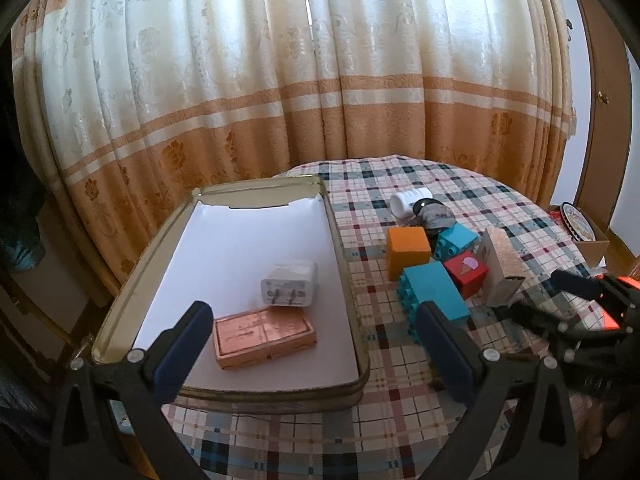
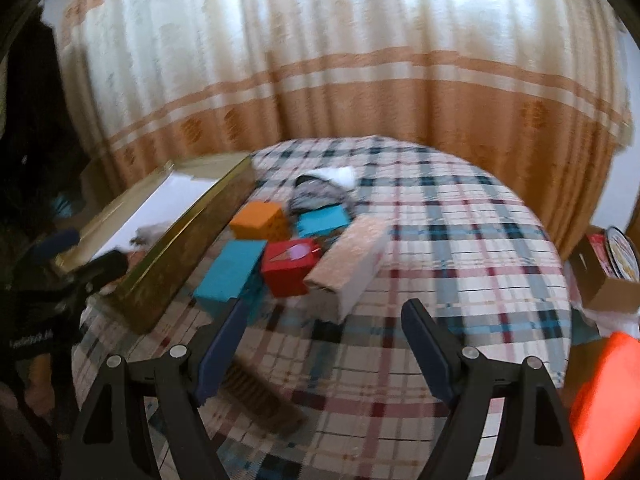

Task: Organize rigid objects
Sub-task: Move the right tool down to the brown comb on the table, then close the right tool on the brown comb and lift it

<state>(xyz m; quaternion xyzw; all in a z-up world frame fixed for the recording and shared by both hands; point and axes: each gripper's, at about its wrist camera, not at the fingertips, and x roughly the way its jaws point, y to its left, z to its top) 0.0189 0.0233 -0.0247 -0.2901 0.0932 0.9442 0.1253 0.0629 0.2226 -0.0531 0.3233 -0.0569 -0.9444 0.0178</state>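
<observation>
Glossy metal tin [image 1: 352, 300] lined with matt white paper [image 1: 248, 248] on woven plaid tablecloth [image 1: 400, 380]

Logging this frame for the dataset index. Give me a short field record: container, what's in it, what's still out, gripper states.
surface: round table with plaid cloth
container: open gold tin, white liner, left on the table
in tin: white plug adapter; copper-coloured flat case
outside tin: orange block; two teal bricks; red cube; tall beige box lying on its side; white tube
left gripper: open, nothing between fingers, over the tin's near end
right gripper: open, empty
</observation>
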